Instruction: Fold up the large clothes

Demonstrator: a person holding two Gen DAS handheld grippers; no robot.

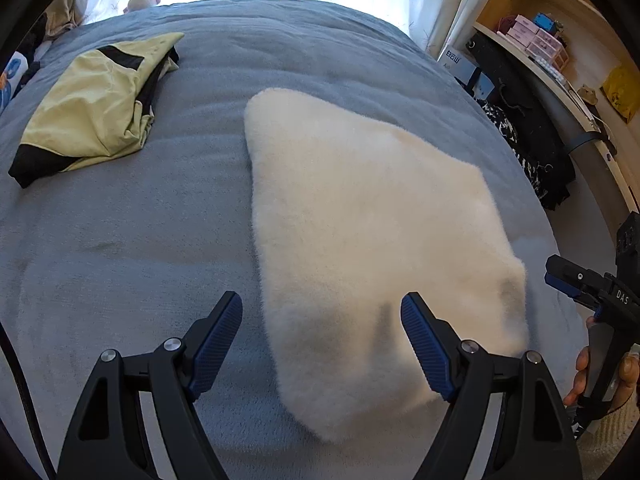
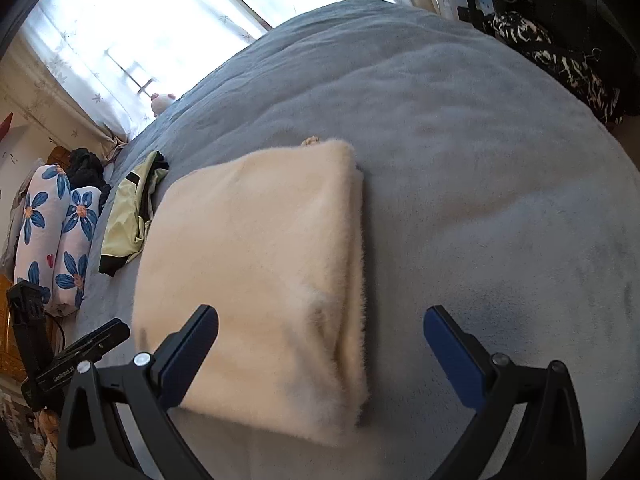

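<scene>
- A cream fleece garment (image 1: 360, 232) is found folded into a thick block on the grey-blue bed (image 1: 120, 240), toward the near edge; stacked layers are visible along its right side in the right wrist view (image 2: 260, 264).
- The left gripper (image 1: 322, 344) is held wide above the near left corner of the block, with nothing between the jaws. One pad is over the bed cover, the other over the fleece.
- The right gripper (image 2: 320, 356) is likewise spread to its fullest and empty, straddling the near right edge of the block; no contact with the fabric can be confirmed.
- Risk: only the top layer may be pinched if the jaws are closed shallowly on the deep pile, and the fold would then be peeled open rather than carried.
- Risk: the bed cover may be caught together with the fleece, since one pad of each gripper is placed over the cover.
- Risk: an uneven lift by the two grippers is judged likely to skew the block, as the layers are soft and loosely stacked.
- A yellow-green garment with black trim (image 1: 92, 108) is noted folded well apart at the far left; it could be disturbed only if the block is dragged that way.
- Whether a further fold is required cannot be determined.
</scene>
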